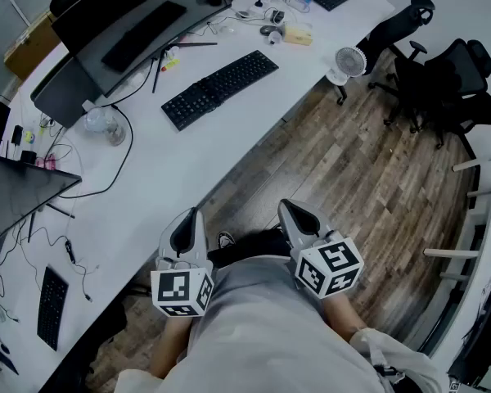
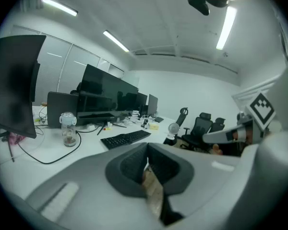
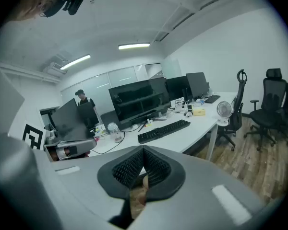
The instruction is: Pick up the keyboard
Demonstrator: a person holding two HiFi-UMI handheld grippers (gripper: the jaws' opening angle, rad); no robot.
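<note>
Grey-shirted, the person's torso (image 1: pixel 270 334) fills the bottom of the head view, with both grippers held close in front of it over the wood floor (image 1: pixel 352 187). At lower left of centre is the left gripper (image 1: pixel 188 223), behind it its marker cube (image 1: pixel 182 291). Its jaws are pressed together with nothing between them. At lower right of centre, the right gripper (image 1: pixel 295 215) carries its own marker cube (image 1: pixel 331 268). Its jaws are likewise clenched and empty. Both point up the frame toward the long white desk (image 1: pixel 147 178), which runs diagonally from lower left to upper right.

Neither gripper touches the desk. A small dark keyboard (image 1: pixel 51 305) lies on its near end at the lower left edge. Farther up the frame a clear bottle (image 1: pixel 106 125) stands beside a black cable. The black keyboard (image 1: pixel 221 88) lies flat in the upper middle, well apart from both grippers, just in front of a wide curved monitor (image 1: pixel 131 31). Beyond it, at the desk's edge, stands a white desk fan (image 1: pixel 348 62). Black office chairs (image 1: pixel 442 80) are grouped at the upper right.
</note>
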